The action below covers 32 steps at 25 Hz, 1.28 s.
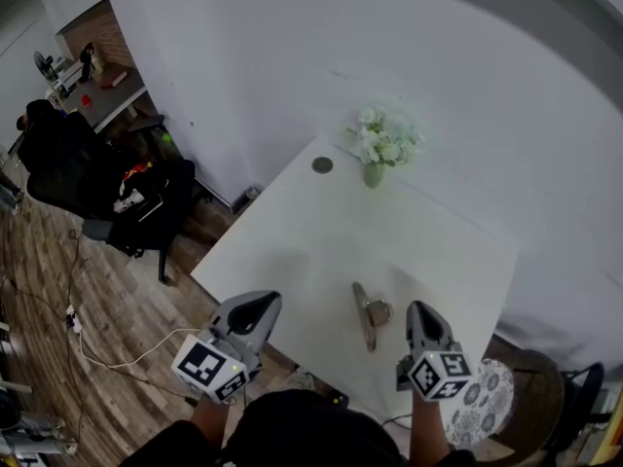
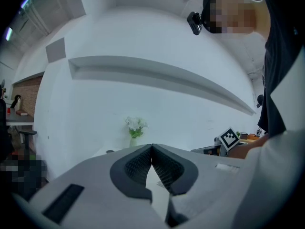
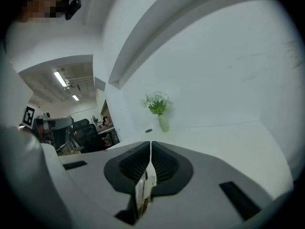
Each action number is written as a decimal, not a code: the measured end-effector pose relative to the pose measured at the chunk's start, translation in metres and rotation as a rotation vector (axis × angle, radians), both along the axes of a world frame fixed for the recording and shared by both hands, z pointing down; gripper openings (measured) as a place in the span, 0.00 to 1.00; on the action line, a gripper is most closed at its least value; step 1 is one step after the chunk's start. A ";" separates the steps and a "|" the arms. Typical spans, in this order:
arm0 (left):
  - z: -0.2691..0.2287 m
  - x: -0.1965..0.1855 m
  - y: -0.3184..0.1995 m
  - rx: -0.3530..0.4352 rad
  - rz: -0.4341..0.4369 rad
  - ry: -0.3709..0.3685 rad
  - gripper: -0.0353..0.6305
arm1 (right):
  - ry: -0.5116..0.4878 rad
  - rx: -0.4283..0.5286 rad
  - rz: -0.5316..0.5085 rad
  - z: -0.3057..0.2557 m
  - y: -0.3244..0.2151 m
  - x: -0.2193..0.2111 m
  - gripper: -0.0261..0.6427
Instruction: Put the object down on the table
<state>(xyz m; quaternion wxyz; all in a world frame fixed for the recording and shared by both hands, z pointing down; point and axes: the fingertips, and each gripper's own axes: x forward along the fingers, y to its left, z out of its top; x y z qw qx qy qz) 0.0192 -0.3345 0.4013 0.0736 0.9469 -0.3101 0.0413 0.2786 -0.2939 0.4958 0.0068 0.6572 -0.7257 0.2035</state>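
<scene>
A long metal tool with a ring at its middle [image 1: 367, 314] lies flat on the white table [image 1: 292, 232], near the front edge. My right gripper [image 1: 421, 311] hangs just to its right, apart from it, jaws shut with nothing between the tips. In the right gripper view the tips [image 3: 150, 145] meet, and a pale sliver shows through the gap behind them. My left gripper [image 1: 261, 306] hovers at the table's front left corner, left of the tool. Its jaws [image 2: 152, 147] are shut and hold nothing.
A small vase of white flowers [image 1: 383, 144] and a dark round disc [image 1: 322, 164] stand at the table's far end by the wall. A black office chair [image 1: 107, 183] is on the wooden floor to the left. A patterned stool [image 1: 487, 392] sits at lower right.
</scene>
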 end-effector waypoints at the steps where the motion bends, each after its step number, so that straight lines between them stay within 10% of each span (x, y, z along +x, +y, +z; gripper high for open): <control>1: 0.000 0.004 0.001 0.001 0.010 0.002 0.05 | -0.009 0.018 0.002 -0.007 0.004 0.001 0.04; 32: 0.003 0.035 0.002 -0.012 0.084 0.012 0.05 | 0.038 0.100 0.018 -0.058 0.027 0.009 0.03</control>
